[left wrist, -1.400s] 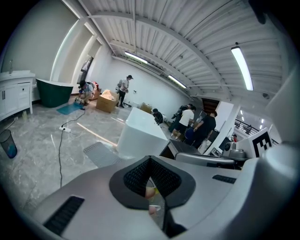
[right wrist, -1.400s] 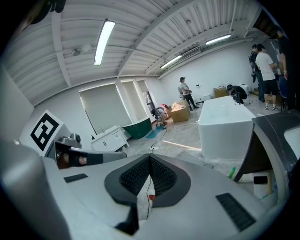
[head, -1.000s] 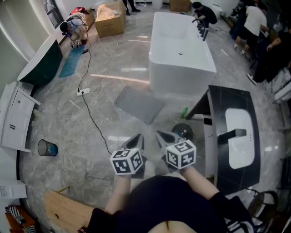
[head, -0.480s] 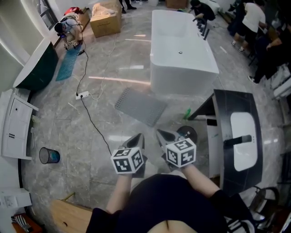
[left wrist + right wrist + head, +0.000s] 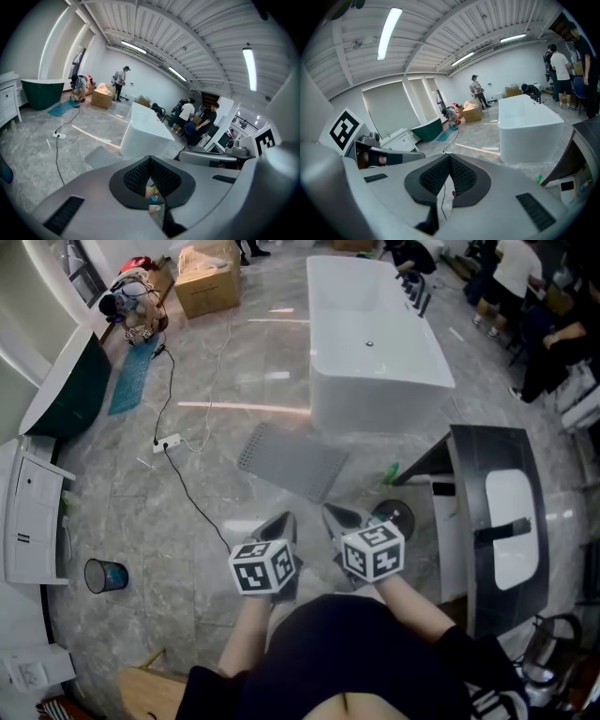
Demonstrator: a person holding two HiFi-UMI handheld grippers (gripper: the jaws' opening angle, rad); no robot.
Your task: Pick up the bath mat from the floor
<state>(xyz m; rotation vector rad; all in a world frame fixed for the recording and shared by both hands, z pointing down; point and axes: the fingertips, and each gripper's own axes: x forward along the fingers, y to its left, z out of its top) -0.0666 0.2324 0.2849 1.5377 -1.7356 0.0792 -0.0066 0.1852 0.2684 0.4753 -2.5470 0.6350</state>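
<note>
You are at the approach step; the grasp has not begun. The flat grey rectangular bath mat [image 5: 292,462] lies on the marble floor, just beside the foot of the white freestanding bathtub [image 5: 375,334] and well ahead of both tools.

Your left gripper [image 5: 284,521] is fully closed with nothing between its jaws. Your right gripper [image 5: 332,516] also has its jaws together and holds nothing. Both are held close to your body, above the floor.

For the next move, I think you must step forward, lower the tools and open one gripper, then aim at a free edge of the mat, because it lies flat.

In the left gripper view the near part of the mat is cut off by the gripper body. In the right gripper view I cannot make out the mat. The mat's thickness and surface are hard to read.
</note>
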